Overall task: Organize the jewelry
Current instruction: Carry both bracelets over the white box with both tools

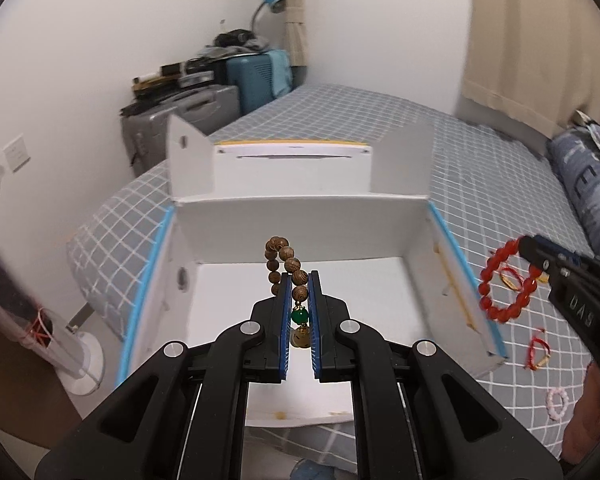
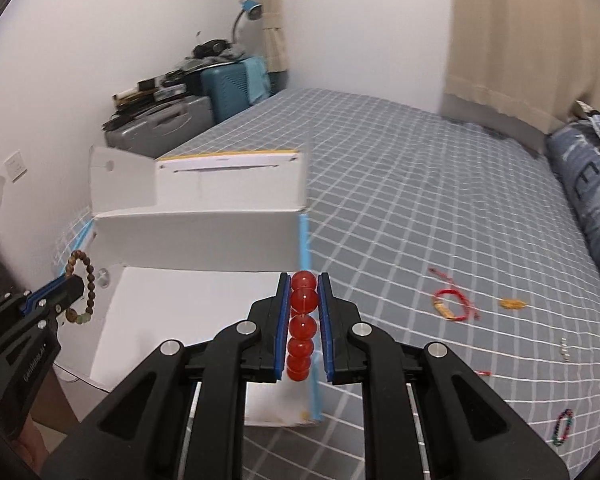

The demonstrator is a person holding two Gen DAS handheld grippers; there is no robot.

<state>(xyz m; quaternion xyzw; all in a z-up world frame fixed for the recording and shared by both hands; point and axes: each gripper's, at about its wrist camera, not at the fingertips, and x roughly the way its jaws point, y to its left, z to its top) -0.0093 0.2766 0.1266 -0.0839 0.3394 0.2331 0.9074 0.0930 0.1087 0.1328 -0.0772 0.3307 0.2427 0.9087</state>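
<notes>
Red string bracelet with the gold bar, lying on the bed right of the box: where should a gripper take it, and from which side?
Judging from the right wrist view, grip the gold bar of the red string bracelet, coming straight down from above. It lies flat on the bedsheet, so no side approach gets under it, and the bar looks rigid while the thin cord would likely slip. Both grippers are full, so one must unload first.

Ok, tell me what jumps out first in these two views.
Each gripper is shut on a bracelet: the left gripper pinches brown beads over the open white box, and the right gripper clamps red beads above the box's right wall. More trinkets, such as a red cord, lie on the checked bed.
</notes>
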